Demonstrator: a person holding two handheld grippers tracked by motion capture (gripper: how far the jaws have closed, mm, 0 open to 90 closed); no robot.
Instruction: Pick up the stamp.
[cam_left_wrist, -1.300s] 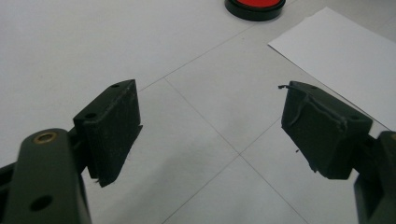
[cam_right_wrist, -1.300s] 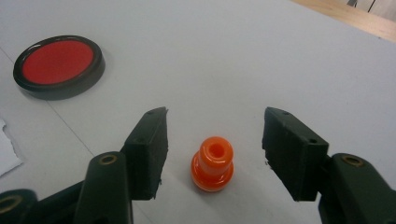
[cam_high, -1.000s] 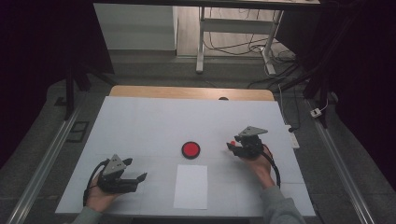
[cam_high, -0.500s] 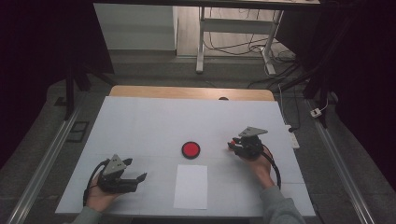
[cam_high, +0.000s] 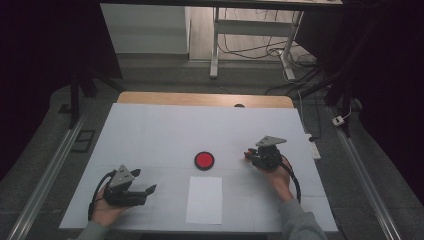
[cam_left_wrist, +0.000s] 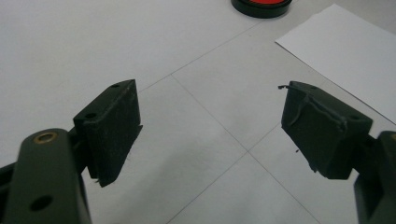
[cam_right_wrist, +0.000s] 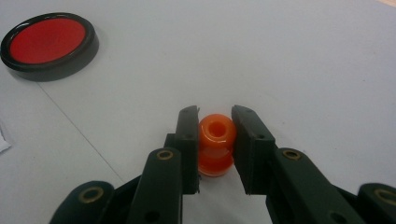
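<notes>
Right claw (cam_right_wrist: 215, 122) clamped on small orange plastic spool (cam_right_wrist: 215, 142), right of the round red black-rimmed pad (cam_high: 204, 160) on white counter (cam_high: 165, 130); left claw (cam_left_wrist: 210, 123) wide, empty, left of pad

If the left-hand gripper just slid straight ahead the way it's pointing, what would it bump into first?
Probably the white paper sheet: the open left gripper points across bare table toward its corner, with the red disc beyond. Depth is uncertain.
</notes>
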